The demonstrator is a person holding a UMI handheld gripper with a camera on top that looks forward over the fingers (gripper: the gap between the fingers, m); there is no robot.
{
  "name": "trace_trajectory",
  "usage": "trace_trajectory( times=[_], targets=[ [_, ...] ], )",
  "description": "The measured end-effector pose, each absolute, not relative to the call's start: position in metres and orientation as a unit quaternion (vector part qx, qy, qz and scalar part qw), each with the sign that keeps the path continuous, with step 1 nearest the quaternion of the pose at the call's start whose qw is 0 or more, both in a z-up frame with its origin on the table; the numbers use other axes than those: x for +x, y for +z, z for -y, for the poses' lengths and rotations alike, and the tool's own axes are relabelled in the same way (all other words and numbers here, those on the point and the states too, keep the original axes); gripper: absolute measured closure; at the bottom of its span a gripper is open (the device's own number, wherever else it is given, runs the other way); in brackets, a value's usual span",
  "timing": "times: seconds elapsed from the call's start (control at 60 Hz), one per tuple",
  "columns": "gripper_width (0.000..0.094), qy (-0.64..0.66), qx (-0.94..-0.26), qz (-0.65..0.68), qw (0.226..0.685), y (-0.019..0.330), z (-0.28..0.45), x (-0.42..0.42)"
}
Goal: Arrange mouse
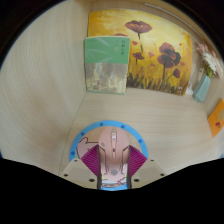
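Observation:
A pale pink computer mouse [113,152] lies lengthwise between my fingers, its scroll wheel pointing away from me. Its thin dark cable [87,134] curls off to the left just ahead of the left finger. My gripper [113,160] is shut on the mouse, with the magenta pads [92,158] pressed against both of its sides. Beneath the mouse is a round mat with a blue rim [79,150]; the rim shows as arcs outside each finger. Whether the mouse rests on the mat or hangs just above it cannot be told.
Beyond the mat stretches a light wooden tabletop [50,100]. At its far side a flower painting [145,50] leans upright, with a pale green board [105,65] in front of it. An orange object [216,118] and a bluish one [203,86] sit at the right.

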State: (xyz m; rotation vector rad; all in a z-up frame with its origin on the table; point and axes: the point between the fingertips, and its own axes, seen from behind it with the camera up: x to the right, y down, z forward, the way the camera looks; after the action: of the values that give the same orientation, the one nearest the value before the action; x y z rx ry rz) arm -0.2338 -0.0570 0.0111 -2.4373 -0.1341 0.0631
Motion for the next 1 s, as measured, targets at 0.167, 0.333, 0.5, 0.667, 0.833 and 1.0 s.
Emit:
trace_trajectory(
  times=[0.167,0.333,0.5,0.667,0.833,1.0],
  targets=[
    [0.0566,0.016,-0.945,0.050,0.324,-0.014,0.069,-0.236],
    [0.0483,0.018,-0.949,0.042,0.312,-0.016,0.072,-0.236],
    [0.0293,0.039,-0.957,0.021,0.286,-0.006,0.076,-0.237],
    [0.0149,0.048,-0.943,0.011,0.329,0.059,0.065,-0.223],
    [0.0151,0.058,-0.923,0.013,0.380,0.144,0.064,-0.184],
    [0.0164,0.057,-0.905,0.006,0.421,0.210,0.077,-0.123]
  ],
)
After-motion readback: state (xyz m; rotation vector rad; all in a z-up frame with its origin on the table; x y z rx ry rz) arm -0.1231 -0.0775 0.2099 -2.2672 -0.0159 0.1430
